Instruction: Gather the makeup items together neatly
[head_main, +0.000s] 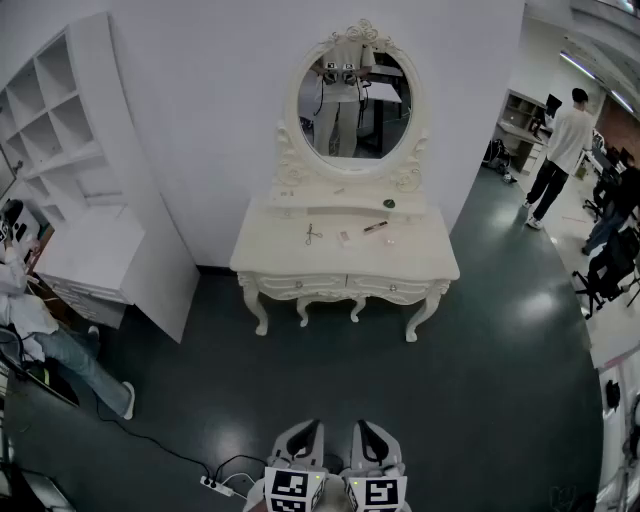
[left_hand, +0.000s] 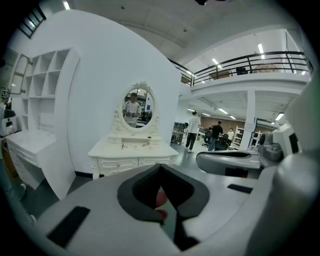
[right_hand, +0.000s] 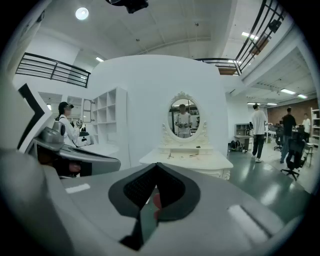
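1. Left hand-held gripper (head_main: 303, 432): jaws pressed together, nothing between them. I see it at the bottom of the head view, over the dark floor (head_main: 480, 400), well apart from the surface.
2. Right hand-held gripper (head_main: 370, 432): jaws likewise closed and empty, just beside the left one.
3. Both point toward the white surface (head_main: 425, 258), which stands against the wall under an oval mirror (head_main: 355, 100).
4. The makeup items (left_hand: 146, 144) lie spread over the surface, apart from one another:
   - scissor-shaped metal tool (head_main: 313, 234), left of centre;
   - small pale pink piece (head_main: 344, 237), just right of the tool;
   - slim dark-and-red stick (head_main: 375, 226), lying slantwise right of centre;
   - small pale piece (head_main: 392, 241), near the stick, nearer the front edge.
5. On the raised ledge along the back edge sits a dark round piece (head_main: 389, 203), toward the right end.
6. The items are too small for me to name each one exactly.
7. Surroundings: a white shelf unit (head_main: 70, 120) stands left of the surface. A seated person (head_main: 40, 340) is at the far left, and a standing person (head_main: 560, 150) is at the far right.
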